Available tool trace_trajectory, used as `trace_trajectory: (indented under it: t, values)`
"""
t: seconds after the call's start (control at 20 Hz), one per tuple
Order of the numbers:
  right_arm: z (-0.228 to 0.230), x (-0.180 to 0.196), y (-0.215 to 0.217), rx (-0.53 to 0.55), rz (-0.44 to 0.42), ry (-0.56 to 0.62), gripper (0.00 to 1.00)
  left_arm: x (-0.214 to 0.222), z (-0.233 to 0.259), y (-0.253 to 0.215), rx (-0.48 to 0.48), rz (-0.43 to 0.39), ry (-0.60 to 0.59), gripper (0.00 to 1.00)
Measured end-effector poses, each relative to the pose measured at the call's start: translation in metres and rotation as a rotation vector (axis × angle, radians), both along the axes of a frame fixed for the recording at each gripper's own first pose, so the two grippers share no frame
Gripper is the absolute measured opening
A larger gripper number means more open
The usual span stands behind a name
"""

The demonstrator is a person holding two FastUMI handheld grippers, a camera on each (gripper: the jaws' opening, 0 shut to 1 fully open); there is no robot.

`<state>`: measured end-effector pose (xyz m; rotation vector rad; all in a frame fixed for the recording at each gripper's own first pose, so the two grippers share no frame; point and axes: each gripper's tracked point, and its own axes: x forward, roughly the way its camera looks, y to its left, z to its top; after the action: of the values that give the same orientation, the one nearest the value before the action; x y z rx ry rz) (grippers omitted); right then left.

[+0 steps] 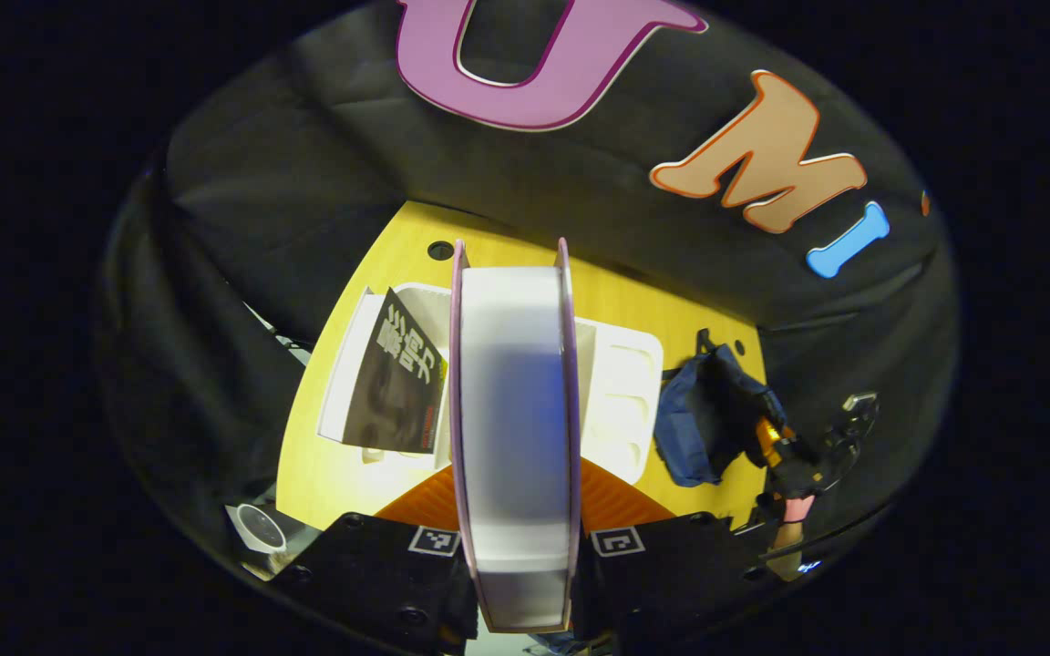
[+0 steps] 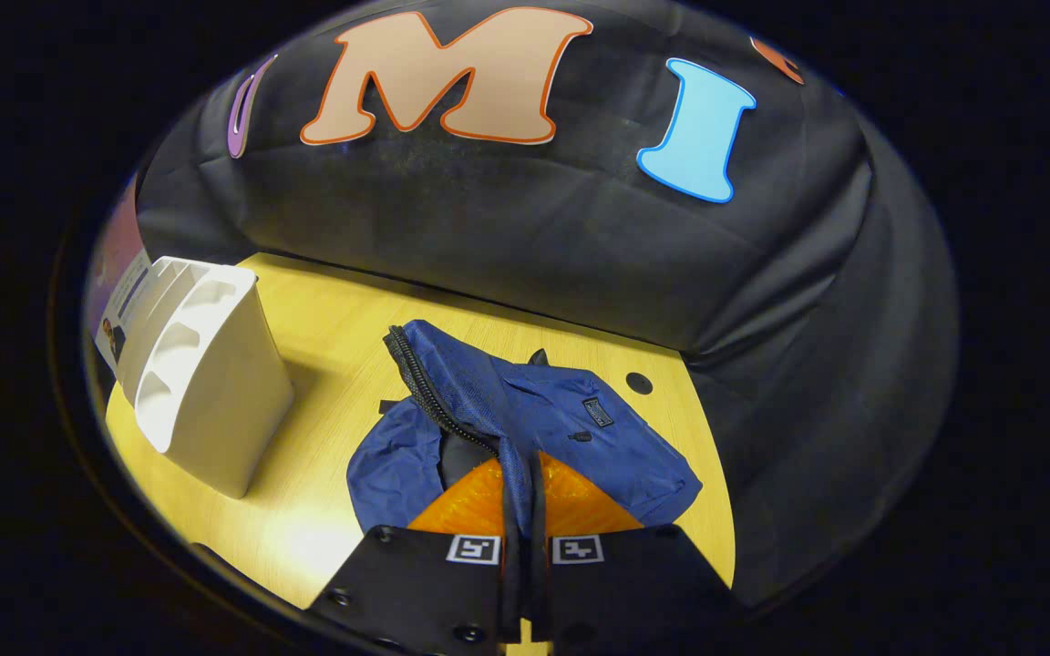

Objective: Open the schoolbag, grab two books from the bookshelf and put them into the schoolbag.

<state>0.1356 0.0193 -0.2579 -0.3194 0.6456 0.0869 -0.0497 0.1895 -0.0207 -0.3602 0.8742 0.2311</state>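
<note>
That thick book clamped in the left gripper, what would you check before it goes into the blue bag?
1. Book gripped between both left fingers: ok.
2. Schoolbag unzipped: ok, zipper edge lifted.
3. Right gripper pinching the bag's edge to hold it open: ok.
4. Opening wide enough for the book: cannot tell.
5. Second book still leaning in the white bookshelf: ok.

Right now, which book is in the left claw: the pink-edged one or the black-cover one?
The pink-edged book: it stands fore-edge up, clamped between the left claw's fingers. The black-cover book leans in the white bookshelf behind.
</note>
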Motion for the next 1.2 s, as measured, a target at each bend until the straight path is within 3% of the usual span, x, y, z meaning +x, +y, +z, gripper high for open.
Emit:
trace_trajectory:
  t: [0.2, 0.6, 1.2]
  values:
    - [0.006, 0.002, -0.006, 0.033, 0.021, 0.000, 0.06, -0.006, 0.024, -0.032, 0.015, -0.016, -0.073, 0.37]
    - [0.010, 0.006, -0.009, 0.065, 0.054, 0.007, 0.06, 0.039, 0.022, -0.147, -0.171, -0.093, -0.250, 0.37]
    - [0.023, 0.009, -0.022, 0.158, 0.016, 0.022, 0.07, 0.093, -0.096, -0.275, -0.421, -0.174, -0.261, 0.36]
